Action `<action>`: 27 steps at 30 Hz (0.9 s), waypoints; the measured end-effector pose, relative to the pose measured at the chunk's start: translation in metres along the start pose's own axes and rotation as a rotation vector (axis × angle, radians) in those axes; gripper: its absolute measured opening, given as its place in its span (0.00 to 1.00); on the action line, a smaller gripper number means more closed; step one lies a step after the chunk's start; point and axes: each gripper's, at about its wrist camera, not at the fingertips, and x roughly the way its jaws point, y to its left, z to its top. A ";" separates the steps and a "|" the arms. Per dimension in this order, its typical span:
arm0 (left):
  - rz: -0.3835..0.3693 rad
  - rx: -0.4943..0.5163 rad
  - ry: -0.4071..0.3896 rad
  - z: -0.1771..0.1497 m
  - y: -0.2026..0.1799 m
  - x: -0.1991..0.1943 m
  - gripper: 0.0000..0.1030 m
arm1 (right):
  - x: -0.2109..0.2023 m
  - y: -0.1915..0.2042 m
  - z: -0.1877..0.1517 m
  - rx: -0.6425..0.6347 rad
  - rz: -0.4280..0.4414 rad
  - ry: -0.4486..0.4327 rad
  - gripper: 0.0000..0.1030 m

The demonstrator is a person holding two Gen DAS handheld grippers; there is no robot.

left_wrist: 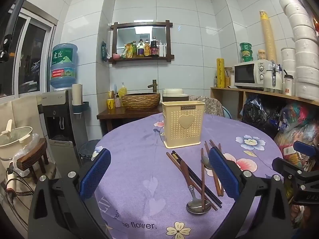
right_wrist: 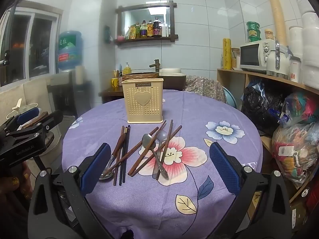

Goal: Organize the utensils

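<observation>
A cream perforated utensil holder with a heart on its front stands upright on the round table's purple flowered cloth. In front of it lie loose brown and black chopsticks and three spoons. A wooden-handled spoon lies nearest the front edge. Two metal spoons cross more chopsticks on the pink flower. My left gripper hovers open over the left pile, holding nothing. My right gripper hovers open over the right pile, also holding nothing.
A water dispenser and a small stool stand left of the table. Behind it are a basin counter and a covered chair. At the right is a shelf with a microwave, with full bags beneath.
</observation>
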 end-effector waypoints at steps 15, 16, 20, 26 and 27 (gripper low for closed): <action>0.000 0.000 -0.001 -0.003 0.004 -0.003 0.95 | 0.000 -0.001 0.000 0.000 0.000 0.002 0.95; 0.000 0.000 -0.001 -0.004 0.004 -0.004 0.95 | 0.000 -0.001 0.000 0.000 0.000 0.002 0.95; 0.001 -0.004 -0.003 -0.004 0.004 -0.003 0.95 | 0.000 -0.001 0.000 0.000 0.001 0.002 0.95; 0.002 -0.007 -0.001 -0.005 0.008 -0.002 0.95 | 0.000 -0.001 0.000 0.001 0.001 0.003 0.95; 0.002 -0.007 -0.002 -0.005 0.008 -0.002 0.95 | 0.000 -0.001 0.000 0.001 0.002 0.003 0.95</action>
